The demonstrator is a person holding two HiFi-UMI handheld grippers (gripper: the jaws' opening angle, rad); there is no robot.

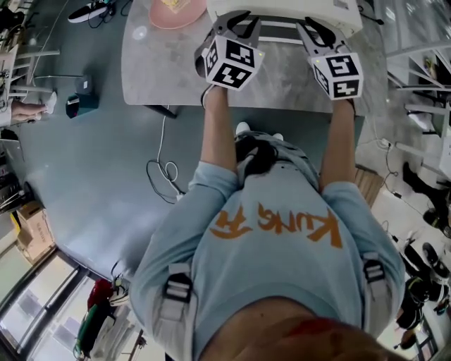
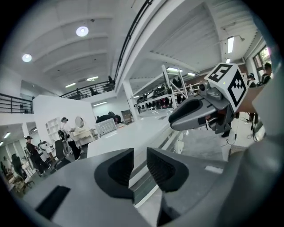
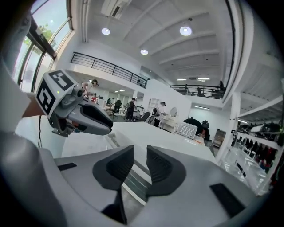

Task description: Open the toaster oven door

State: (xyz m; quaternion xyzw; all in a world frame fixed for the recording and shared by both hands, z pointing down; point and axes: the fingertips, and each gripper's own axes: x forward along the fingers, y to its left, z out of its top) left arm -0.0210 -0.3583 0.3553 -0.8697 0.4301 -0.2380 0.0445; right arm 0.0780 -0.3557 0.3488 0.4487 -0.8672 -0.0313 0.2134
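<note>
The white toaster oven (image 1: pixel 282 8) stands at the far edge of the grey table (image 1: pixel 158 70), its front with the long handle bar (image 1: pixel 278 28) facing me. My left gripper (image 1: pixel 239 22) reaches the left part of that bar and my right gripper (image 1: pixel 315 29) the right part. In the left gripper view the left gripper (image 2: pixel 140 167) has its jaws a narrow gap apart above the oven's white top (image 2: pixel 133 137), pressing on nothing. The right gripper (image 3: pixel 140 167) looks the same over the white top (image 3: pixel 173 139). Each gripper shows in the other's view: the right gripper (image 2: pixel 195 113) and the left gripper (image 3: pixel 84 117).
A pink dish (image 1: pixel 176 13) sits on the table left of the oven. On the floor to the left lie a teal object (image 1: pixel 81 104) and looped cables (image 1: pixel 165 170); a cardboard box (image 1: pixel 32 229) stands further back. Racks crowd the right side.
</note>
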